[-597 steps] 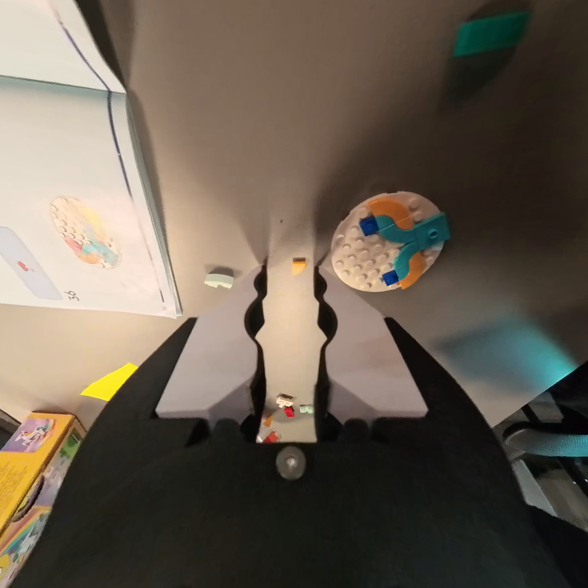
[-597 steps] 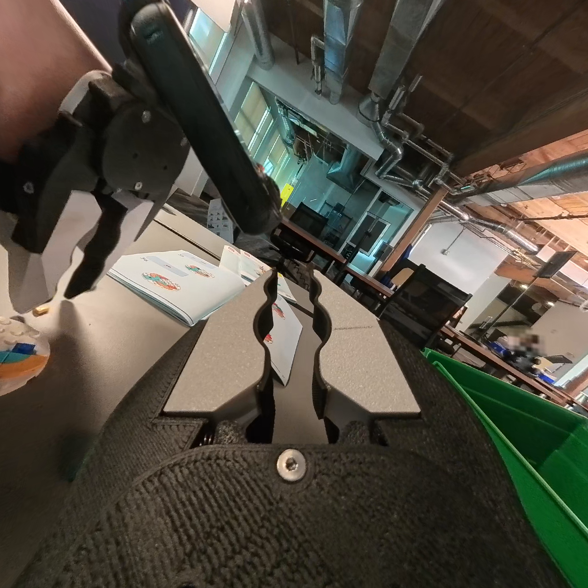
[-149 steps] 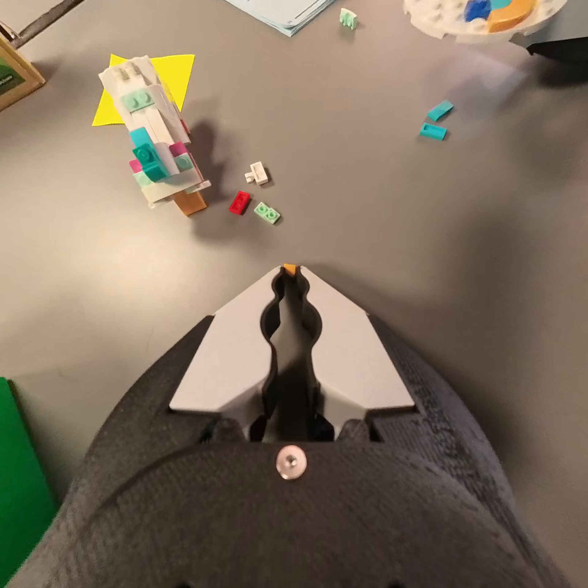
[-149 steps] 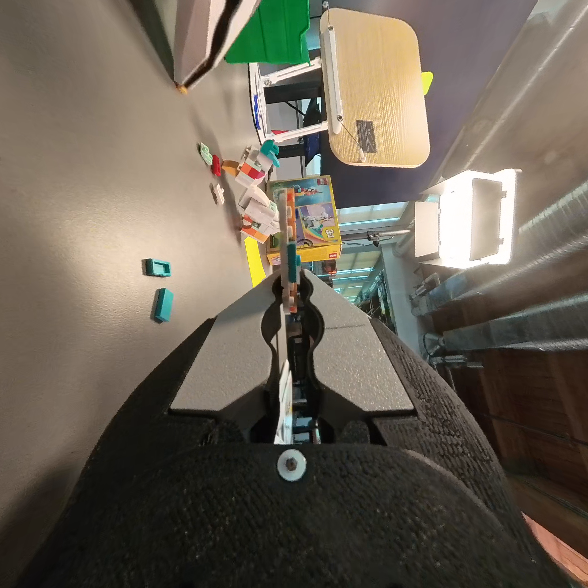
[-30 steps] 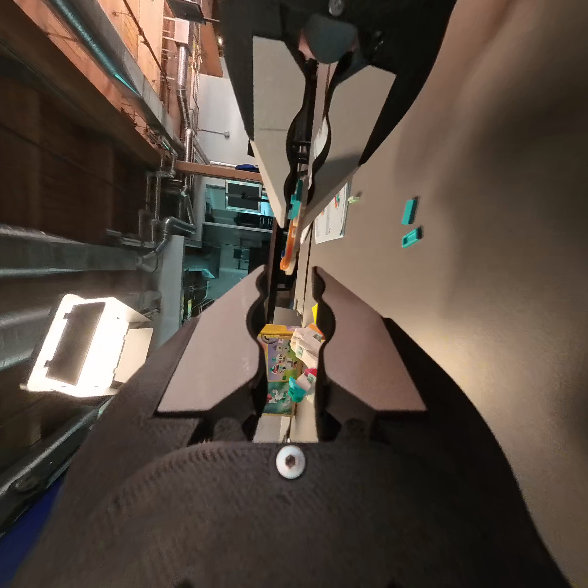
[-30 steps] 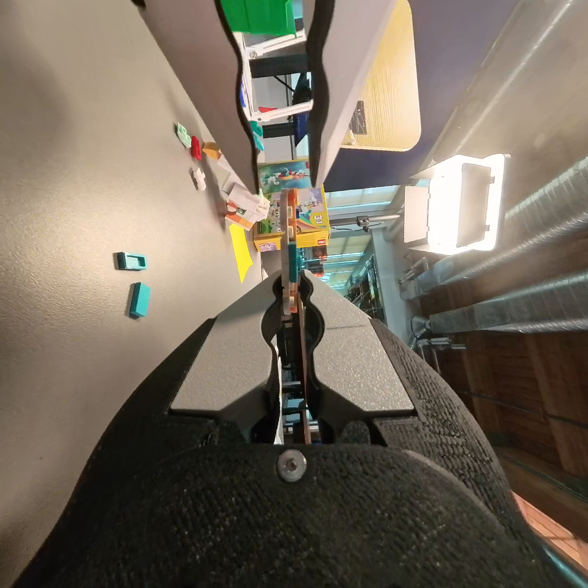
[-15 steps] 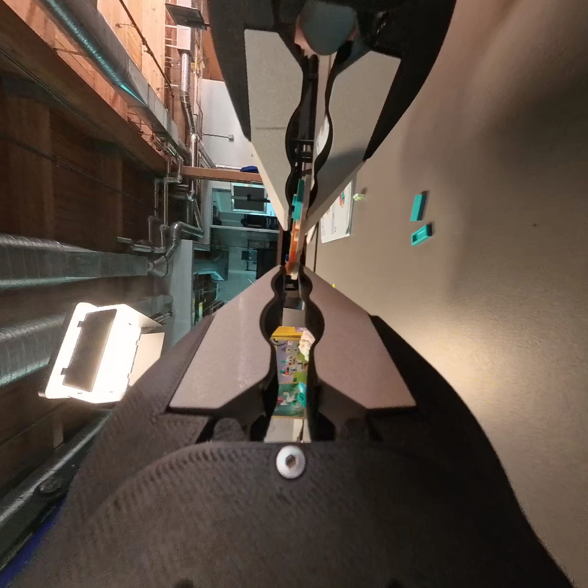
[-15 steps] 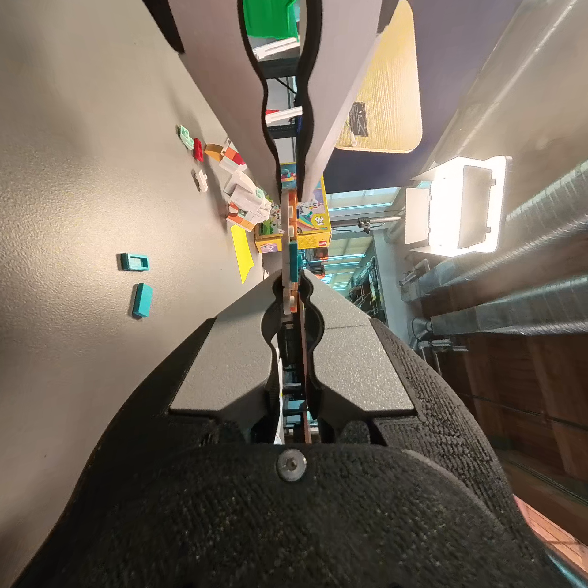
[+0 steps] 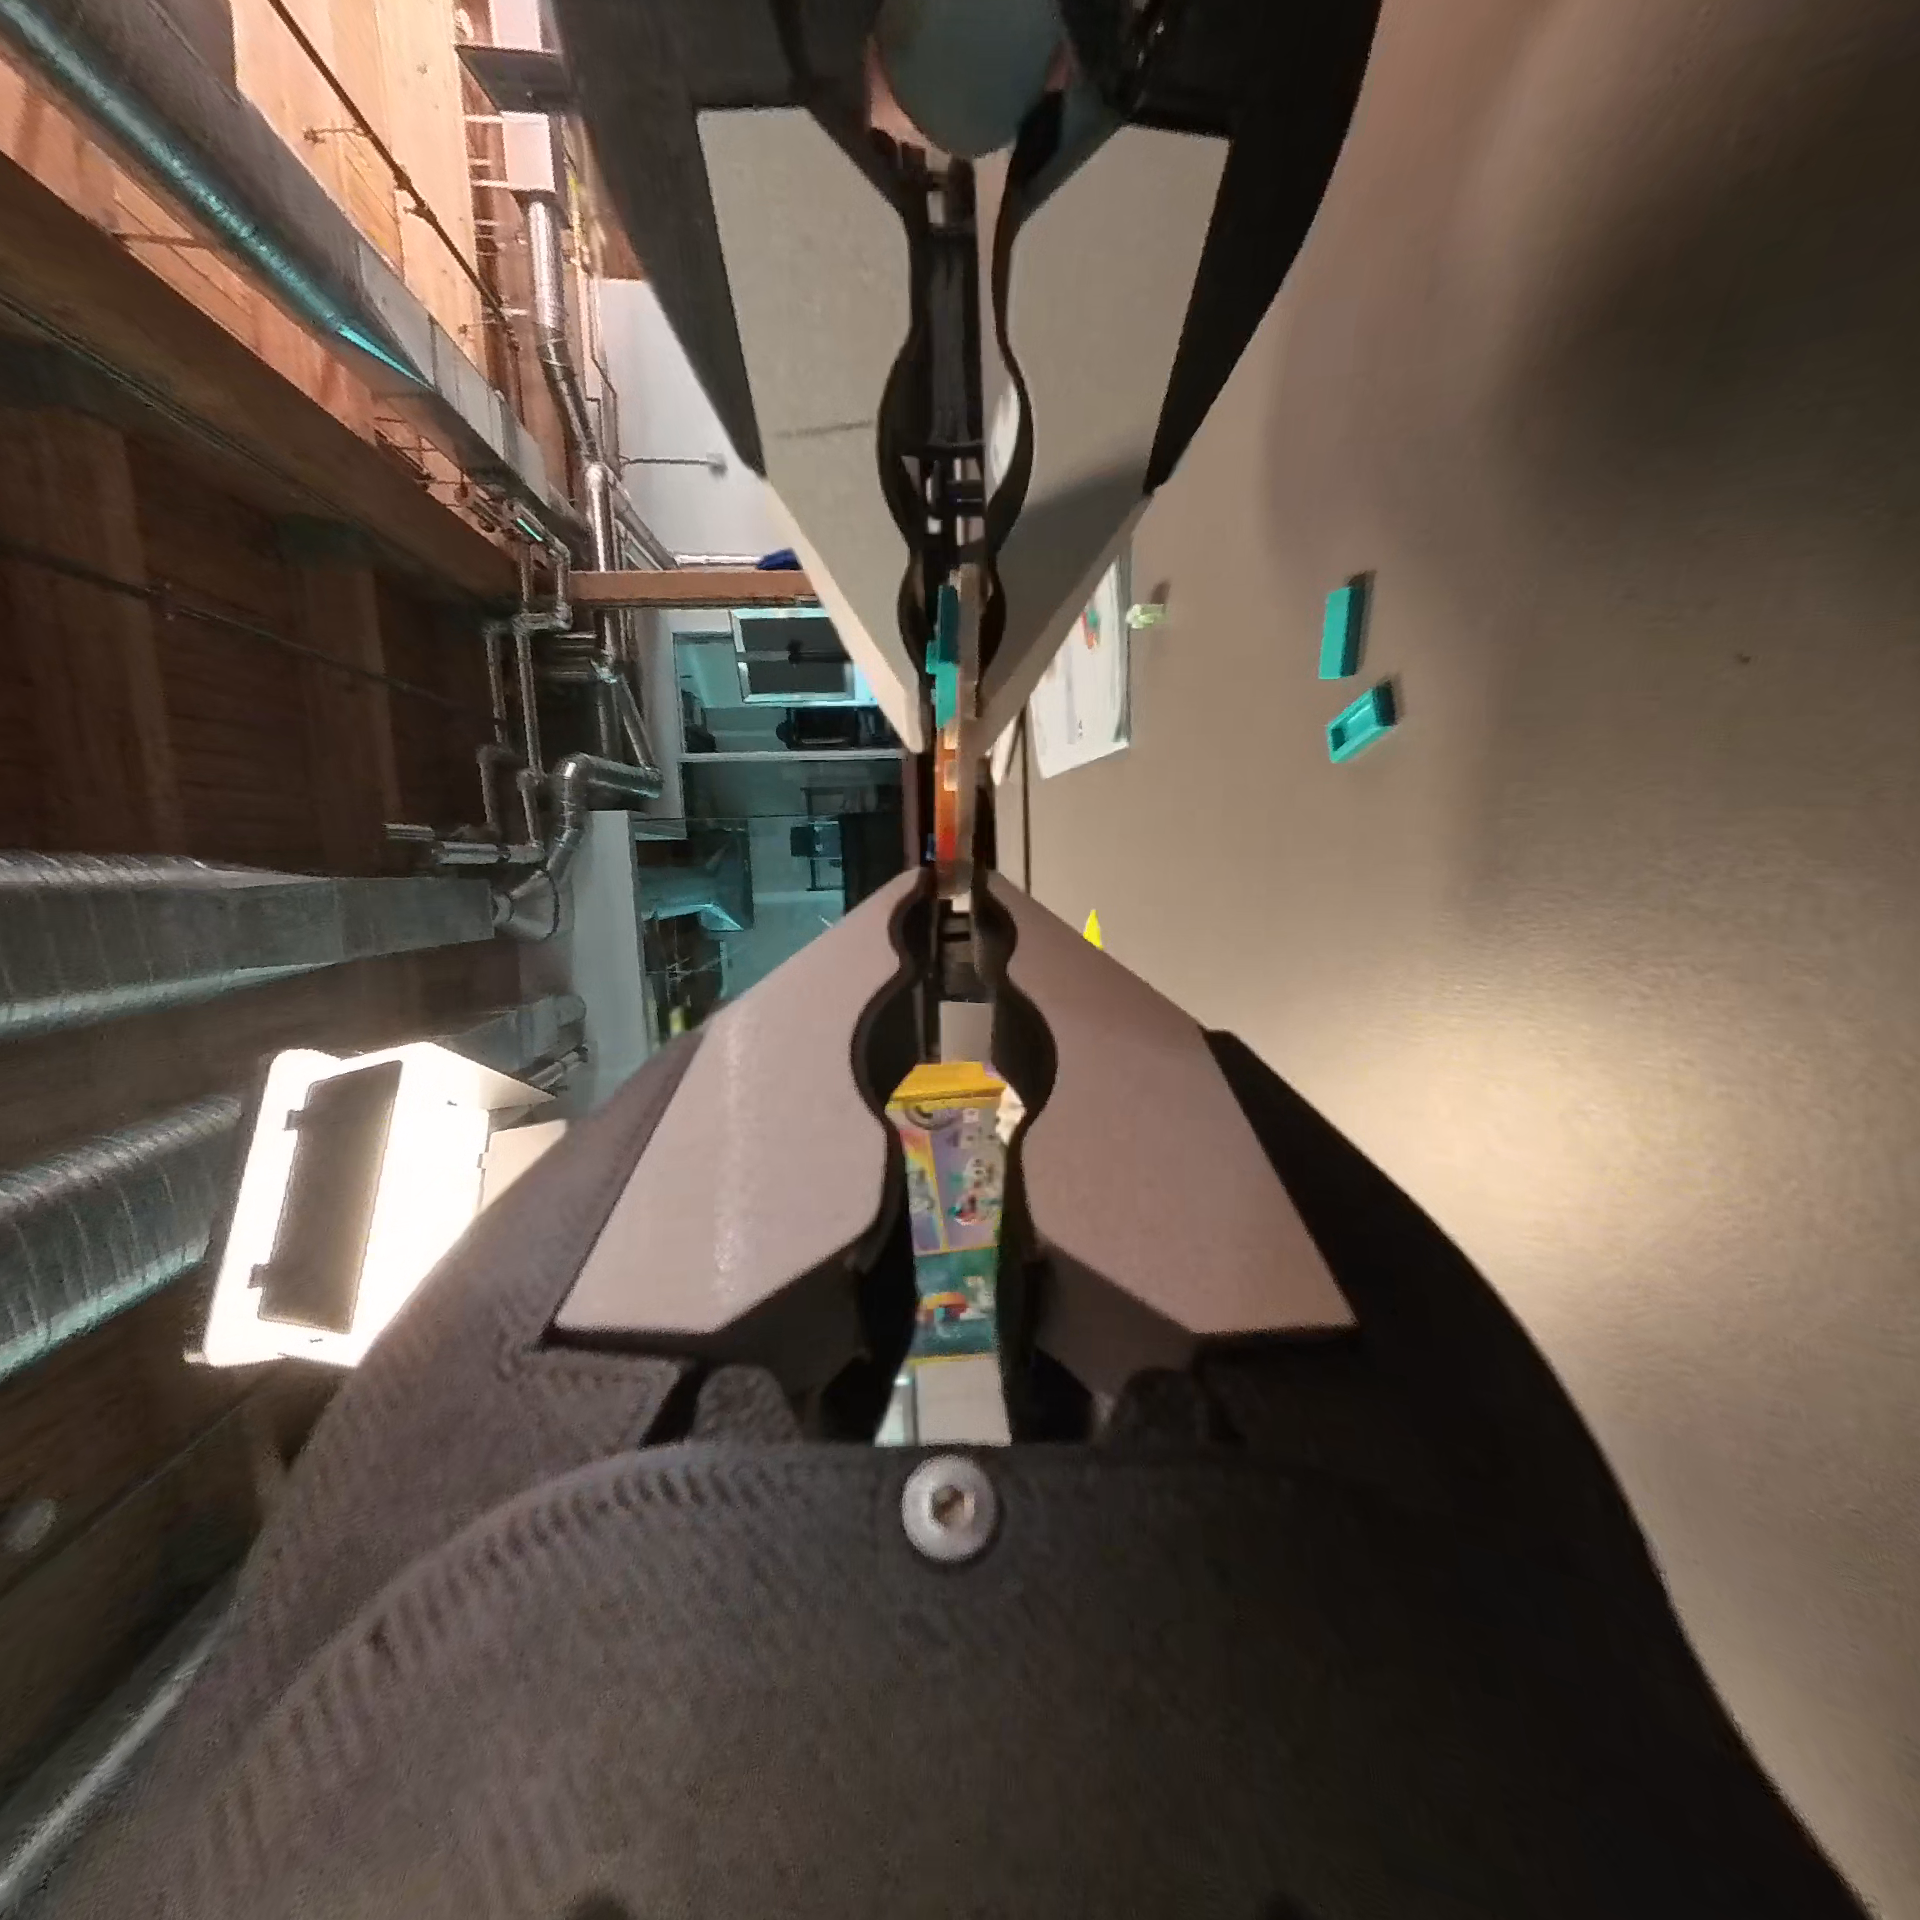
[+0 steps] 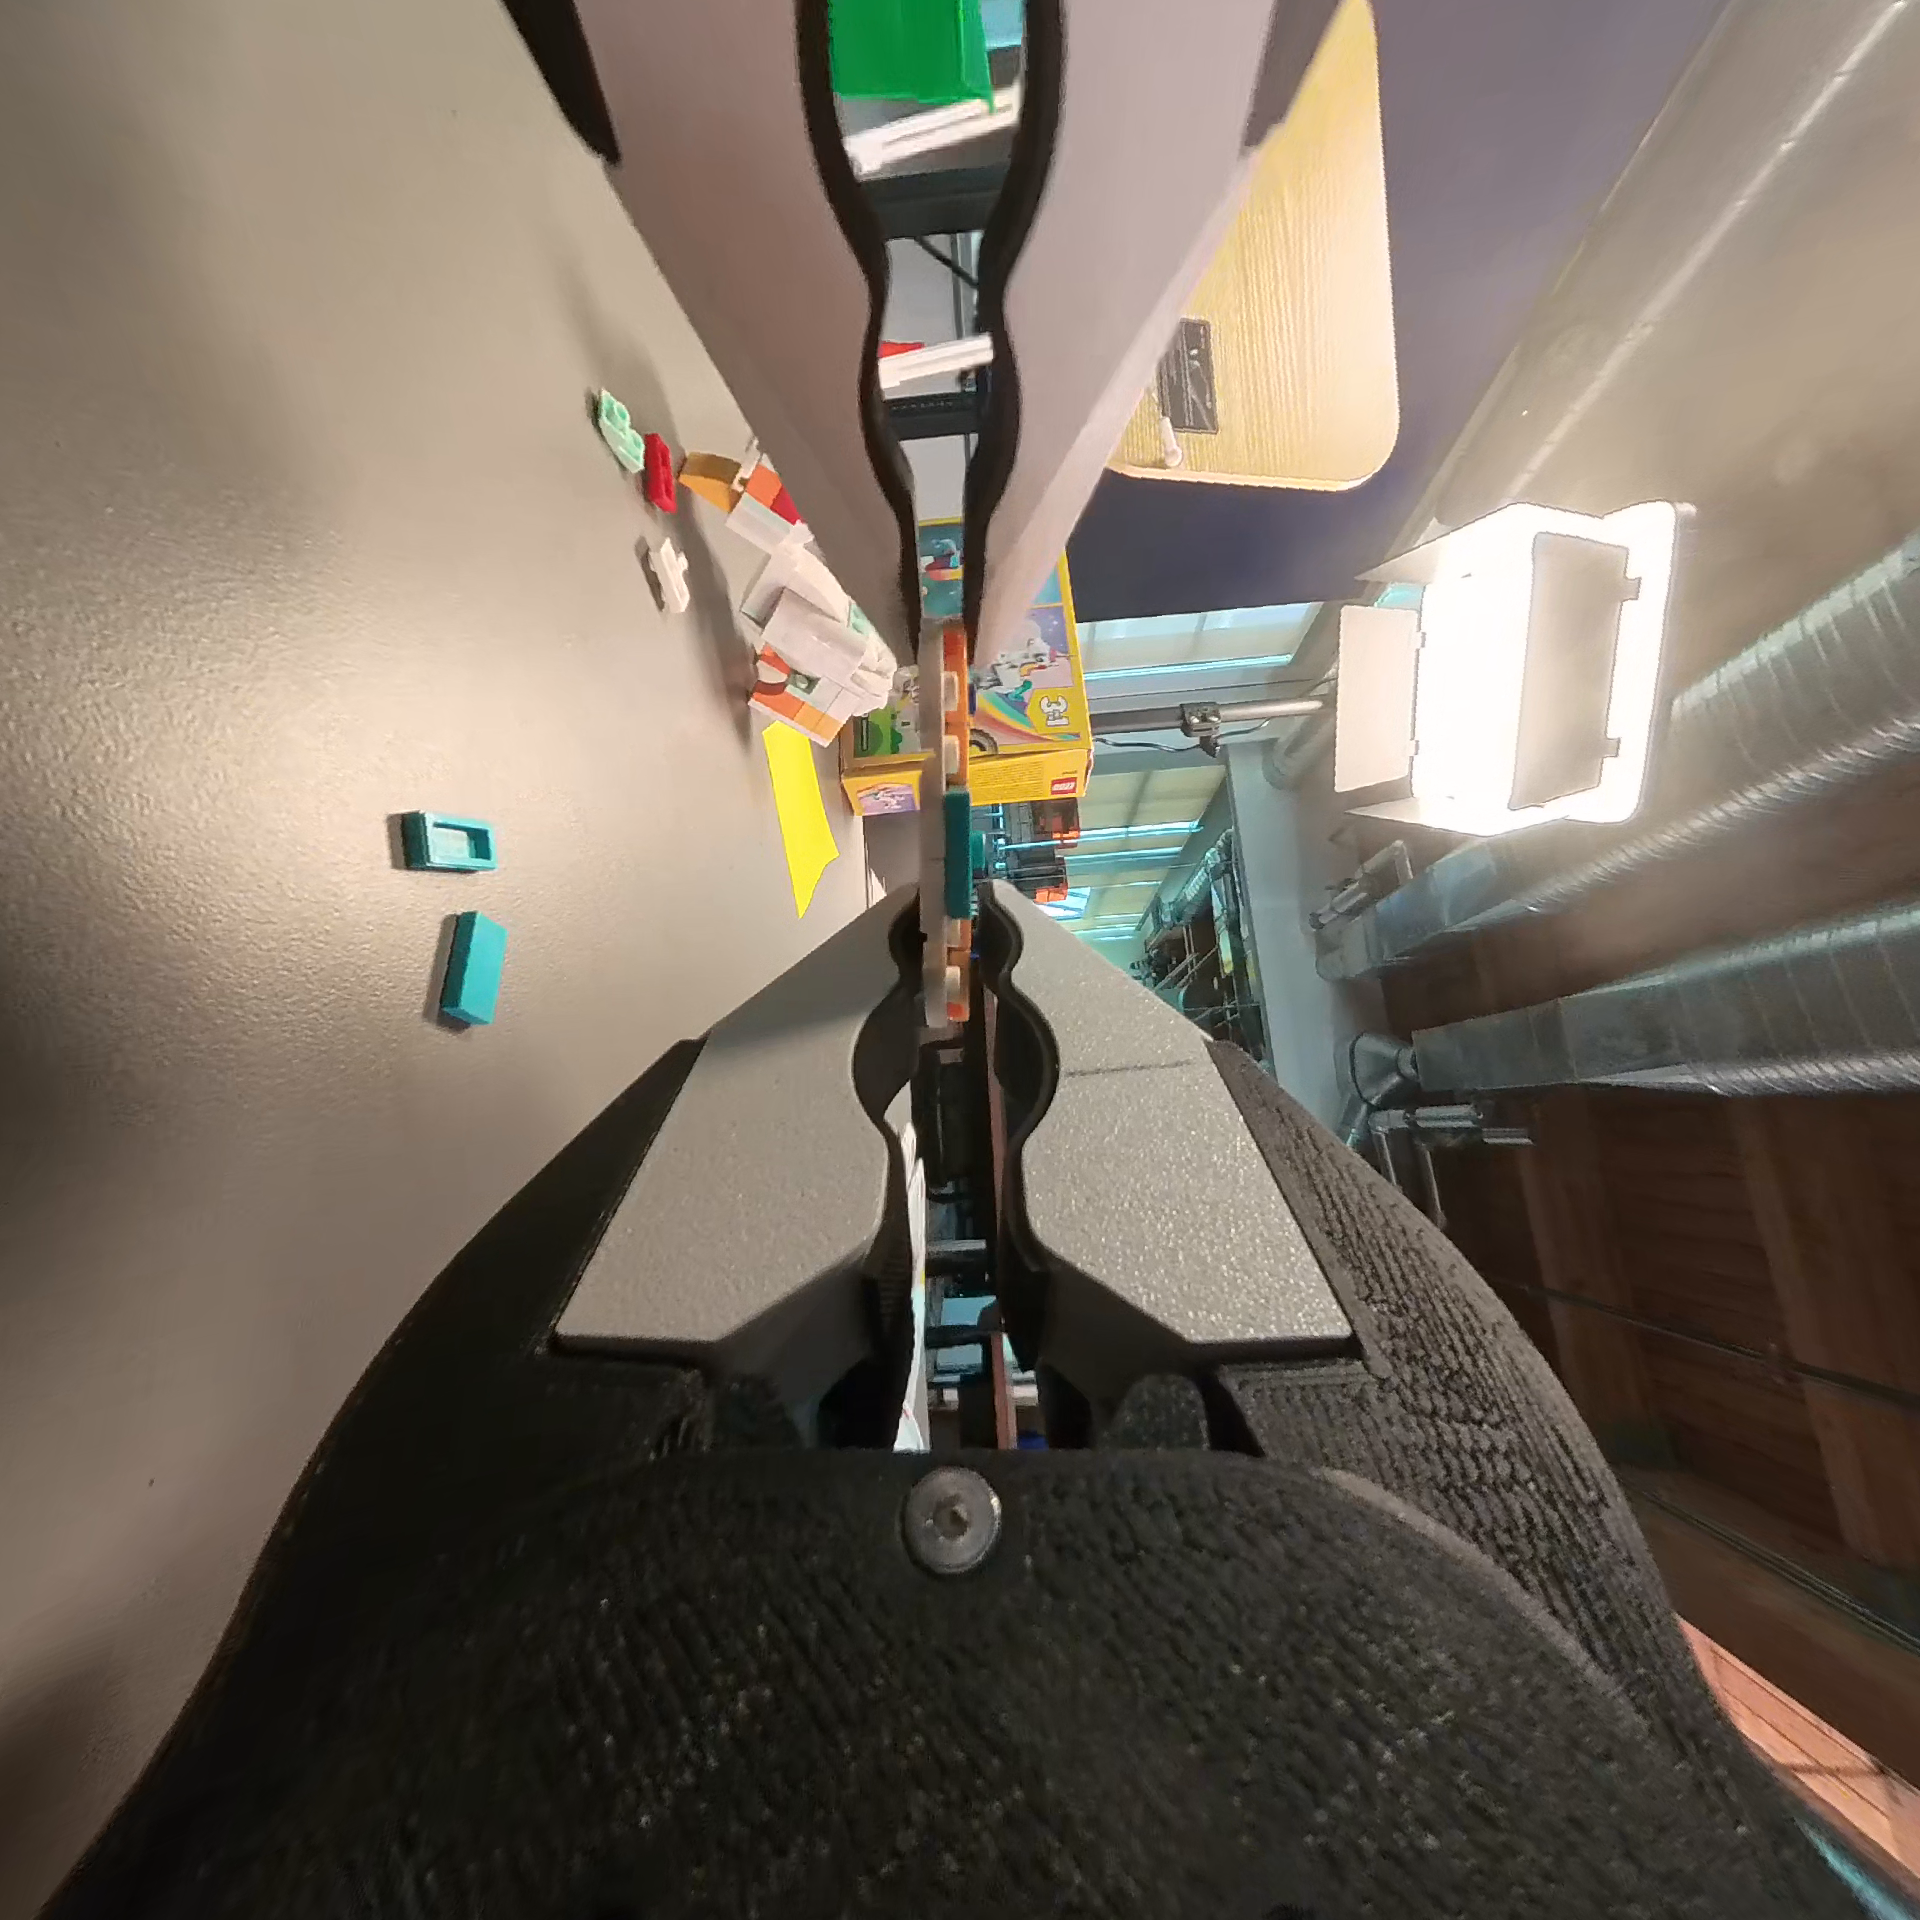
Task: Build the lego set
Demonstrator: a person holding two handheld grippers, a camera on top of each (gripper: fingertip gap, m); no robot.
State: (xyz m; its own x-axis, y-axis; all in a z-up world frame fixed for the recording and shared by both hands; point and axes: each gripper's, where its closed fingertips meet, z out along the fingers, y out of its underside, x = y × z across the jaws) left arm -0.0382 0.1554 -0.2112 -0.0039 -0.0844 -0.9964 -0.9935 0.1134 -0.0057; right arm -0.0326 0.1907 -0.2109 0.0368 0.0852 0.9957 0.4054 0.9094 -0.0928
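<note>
Both views are turned sideways, and the grey table (image 9: 1579,935) runs up one side. My right gripper (image 10: 951,909) is shut on a round white plate (image 10: 948,727), seen edge-on, with orange and teal pieces on it. It is held off the table. My left gripper (image 9: 951,883) faces it tip to tip and is closed on the plate's opposite edge (image 9: 948,800). The left gripper also shows at the top of the right wrist view (image 10: 943,623), and the right gripper shows at the top of the left wrist view (image 9: 951,727).
Two teal tiles (image 10: 445,840) (image 10: 471,966) lie on the table (image 10: 260,520). A white partly built model (image 10: 816,634), red (image 10: 657,470), mint and white loose pieces, a yellow paper slip (image 10: 800,821) and a yellow box (image 10: 1023,748) lie beyond. An instruction booklet (image 9: 1081,686) lies behind the right gripper.
One second ago my left gripper was open and short of the plate. It has moved in and closed on the plate's free edge. The right gripper has kept its grip.
</note>
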